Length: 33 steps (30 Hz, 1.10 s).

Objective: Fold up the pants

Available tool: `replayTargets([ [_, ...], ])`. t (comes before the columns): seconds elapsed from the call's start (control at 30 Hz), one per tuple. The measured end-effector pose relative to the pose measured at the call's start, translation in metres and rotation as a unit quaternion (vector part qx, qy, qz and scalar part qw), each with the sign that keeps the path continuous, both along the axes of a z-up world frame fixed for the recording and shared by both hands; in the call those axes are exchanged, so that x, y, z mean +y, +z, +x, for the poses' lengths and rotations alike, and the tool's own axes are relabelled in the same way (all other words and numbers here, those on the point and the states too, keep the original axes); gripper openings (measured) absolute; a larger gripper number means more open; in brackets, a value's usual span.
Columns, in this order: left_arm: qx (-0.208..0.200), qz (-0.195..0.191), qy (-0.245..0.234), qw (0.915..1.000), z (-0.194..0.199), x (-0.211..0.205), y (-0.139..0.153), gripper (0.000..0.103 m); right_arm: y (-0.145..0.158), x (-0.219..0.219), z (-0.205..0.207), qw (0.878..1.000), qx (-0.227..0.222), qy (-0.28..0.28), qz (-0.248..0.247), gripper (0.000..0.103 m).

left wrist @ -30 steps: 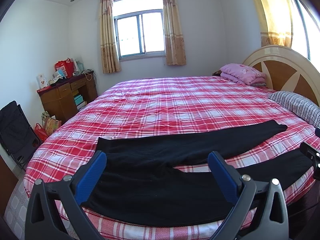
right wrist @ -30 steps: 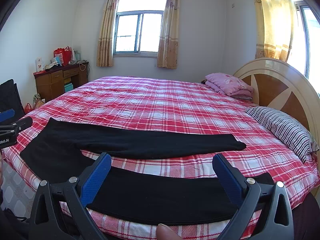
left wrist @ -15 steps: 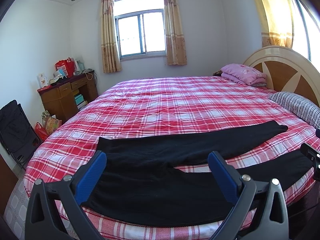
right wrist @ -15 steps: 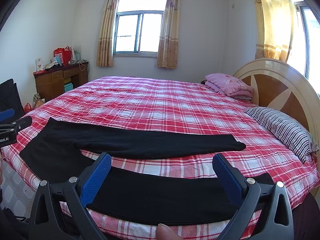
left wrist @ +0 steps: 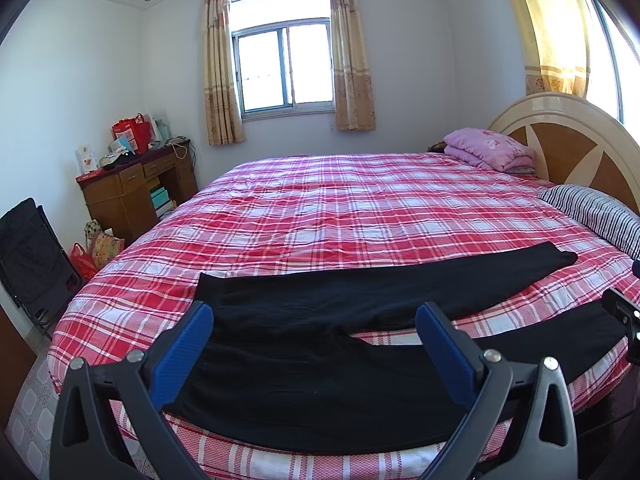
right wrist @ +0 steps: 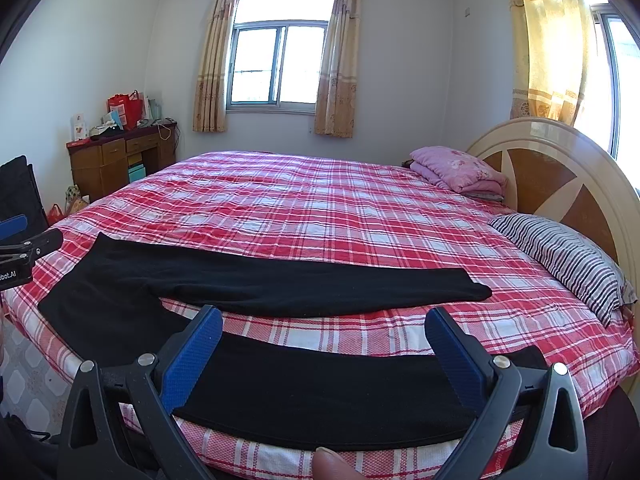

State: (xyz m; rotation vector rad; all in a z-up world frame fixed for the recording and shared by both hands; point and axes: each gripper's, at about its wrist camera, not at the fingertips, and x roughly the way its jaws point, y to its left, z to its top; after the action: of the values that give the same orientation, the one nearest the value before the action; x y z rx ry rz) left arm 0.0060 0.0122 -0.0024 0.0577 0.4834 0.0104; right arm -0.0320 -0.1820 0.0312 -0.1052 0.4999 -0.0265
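Note:
Black pants (left wrist: 320,364) lie flat along the near edge of the red plaid bed (left wrist: 360,216), waist to the left, the two legs spread apart toward the right. My left gripper (left wrist: 314,320) hovers open above the waist and crotch area, holding nothing. In the right wrist view the pants (right wrist: 304,284) show both legs; my right gripper (right wrist: 324,322) hangs open over the nearer leg, empty. Each gripper's tip peeks into the other's view: the right gripper (left wrist: 626,318) at the right edge, the left gripper (right wrist: 24,254) at the left edge.
A striped pillow (right wrist: 568,256) and a folded pink quilt (right wrist: 456,168) lie by the wooden headboard (right wrist: 560,172) on the right. A cluttered brown desk (left wrist: 132,188) and a black folded chair (left wrist: 32,256) stand left of the bed. A fingertip (right wrist: 330,464) shows at the bottom.

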Motion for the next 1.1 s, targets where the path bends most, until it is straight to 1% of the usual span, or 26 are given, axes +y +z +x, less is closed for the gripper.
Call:
replayTargets([
  [0.37, -0.001, 0.001, 0.001, 1.0, 0.0, 0.0, 0.0, 0.103, 0.0, 0.0, 0.0, 1.0, 0.0, -0.001, 0.0, 0.102],
  [0.83, 0.008, 0.001, 0.001, 1.0, 0.004, 0.003, -0.007, 0.103, -0.004, 0.004, 0.002, 1.0, 0.006, -0.002, -0.001, 0.102],
  [0.9, 0.01, 0.001, 0.001, 0.9999, 0.007, 0.004, -0.01, 0.103, -0.006, 0.004, 0.005, 1.0, 0.011, 0.001, 0.007, 0.102],
  [1.03, 0.021, 0.003, -0.001, 0.9998, 0.015, 0.006, -0.02, 0.103, -0.016, -0.003, 0.014, 0.998, 0.033, 0.016, 0.054, 0.102],
  [1.1, 0.03, 0.004, -0.002, 0.9996, 0.024, 0.011, -0.027, 0.103, -0.024, -0.005, 0.02, 0.997, 0.042, 0.016, 0.057, 0.102],
])
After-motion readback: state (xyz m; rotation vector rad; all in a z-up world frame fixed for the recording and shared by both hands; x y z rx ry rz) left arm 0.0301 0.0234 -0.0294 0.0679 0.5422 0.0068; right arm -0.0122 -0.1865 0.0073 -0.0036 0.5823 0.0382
